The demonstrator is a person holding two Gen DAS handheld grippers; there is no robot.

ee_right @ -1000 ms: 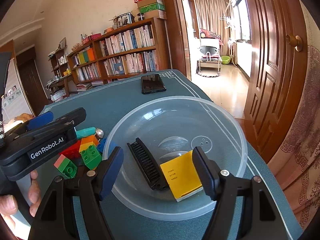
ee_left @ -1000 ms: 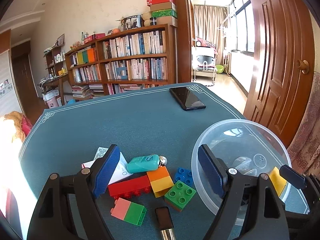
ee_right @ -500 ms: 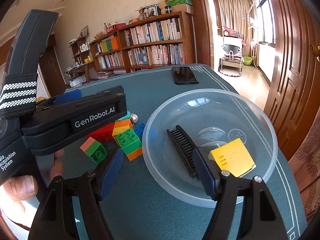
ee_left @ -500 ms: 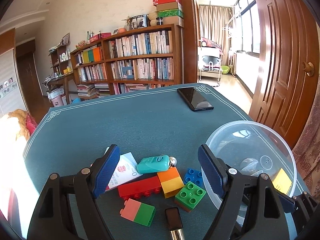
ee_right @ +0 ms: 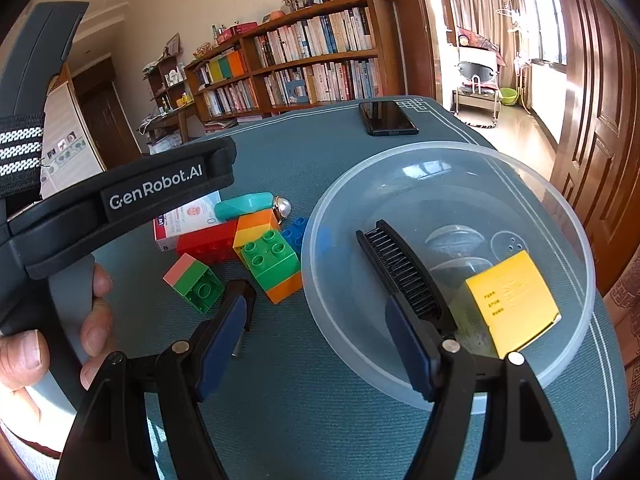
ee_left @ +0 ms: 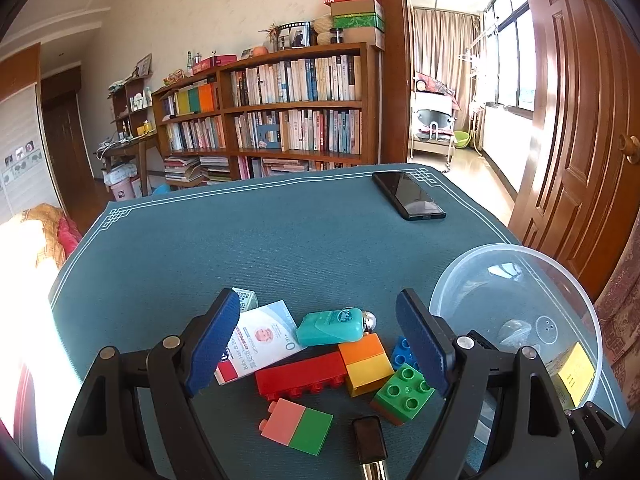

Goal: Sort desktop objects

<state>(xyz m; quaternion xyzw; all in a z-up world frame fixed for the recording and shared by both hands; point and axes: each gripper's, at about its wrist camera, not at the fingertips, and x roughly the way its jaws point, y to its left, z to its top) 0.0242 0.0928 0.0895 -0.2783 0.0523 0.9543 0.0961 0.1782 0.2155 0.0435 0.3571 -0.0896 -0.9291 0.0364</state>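
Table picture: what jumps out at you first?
The heap of bright toy bricks in red, orange, green and pink, lying on the blue-green table just ahead of the left gripper, whose jaws stand open. Right beside it sits a big clear bowl holding a black comb and a yellow box. Far back near the table's edge lies a dark phone.

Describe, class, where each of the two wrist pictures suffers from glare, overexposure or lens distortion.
Left wrist view: the left edge is blown out white by sunlight, and the bookshelf and door bow with fisheye curvature. Right wrist view: window light glares on the clear bowl rim and the phone screen; corners vignette black.
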